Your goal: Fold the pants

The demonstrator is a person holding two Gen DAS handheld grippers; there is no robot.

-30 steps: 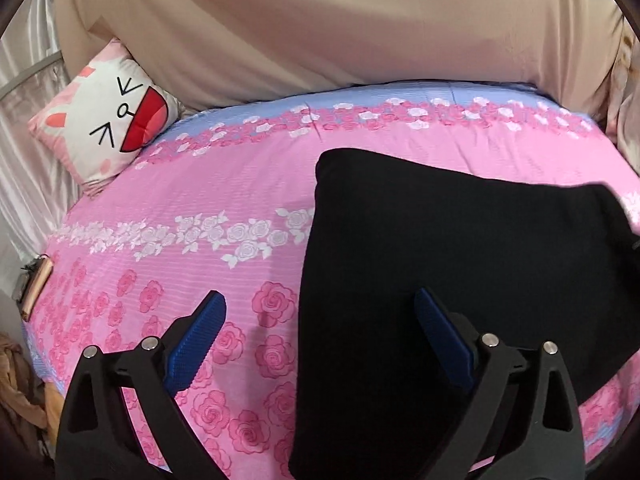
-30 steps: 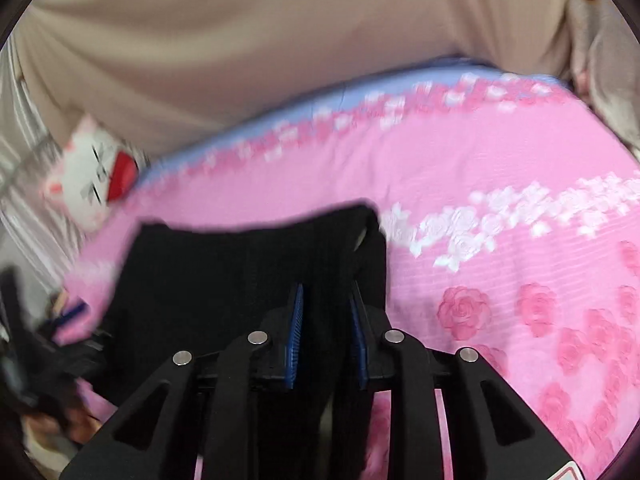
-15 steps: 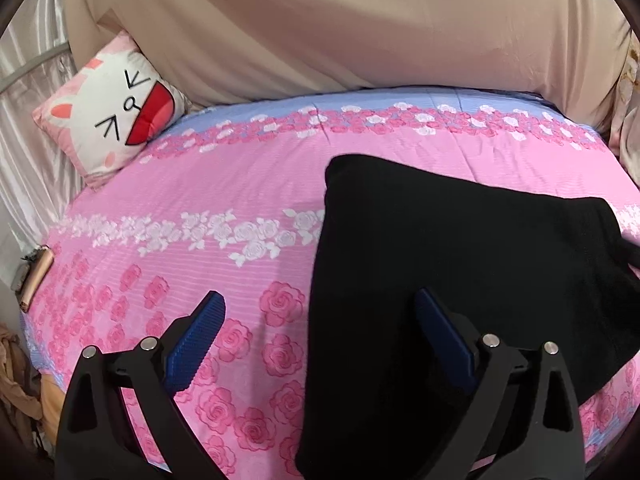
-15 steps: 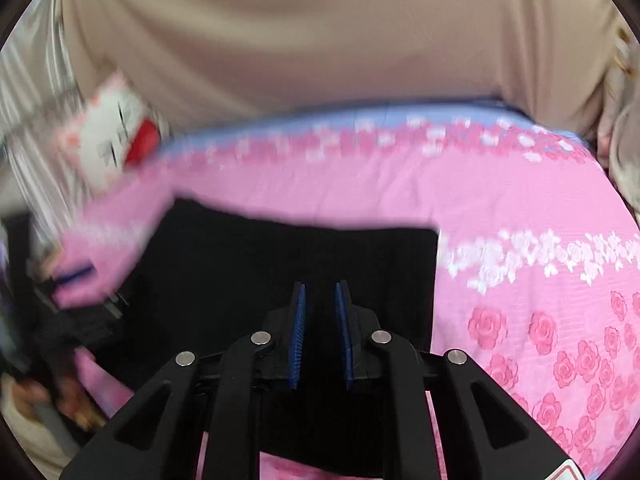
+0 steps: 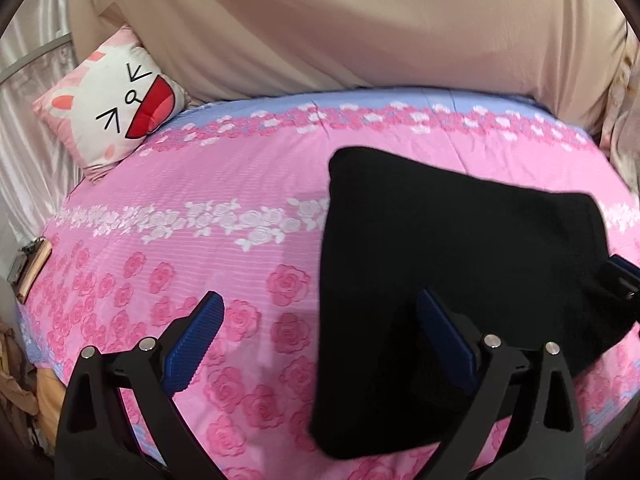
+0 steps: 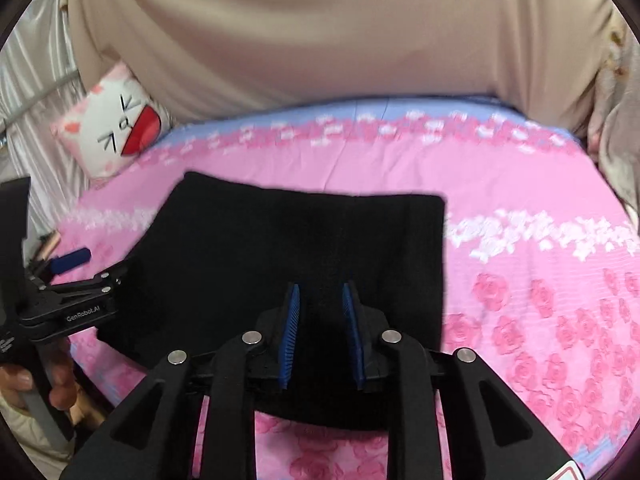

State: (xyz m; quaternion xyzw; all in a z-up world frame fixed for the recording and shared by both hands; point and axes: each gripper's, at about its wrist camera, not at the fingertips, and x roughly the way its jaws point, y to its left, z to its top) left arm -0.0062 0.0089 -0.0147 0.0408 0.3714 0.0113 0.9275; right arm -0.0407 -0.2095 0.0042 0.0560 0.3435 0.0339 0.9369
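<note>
Beige drape point(image 5: 340, 20) hangs along the far side. The bed point(image 5: 224, 184), under a pink rose-print sheet with a blue far border, fills both views. Black pants point(image 6: 280, 248) lie folded into a flat rectangle near the bed's near edge, right of centre in the left wrist view. A cartoon-face pillow point(image 5: 116, 100) leans at the far left corner. Left claw point(image 5: 320, 340): spread wide above the sheet, its right finger over the pants' left edge, nothing pinched. Right claw point(image 6: 320, 312): narrow gap, jaws opening above the pants' near edge; no fabric visibly clamped between the pads. A hand point(image 6: 24, 388) grips the left tool's handle.
</note>
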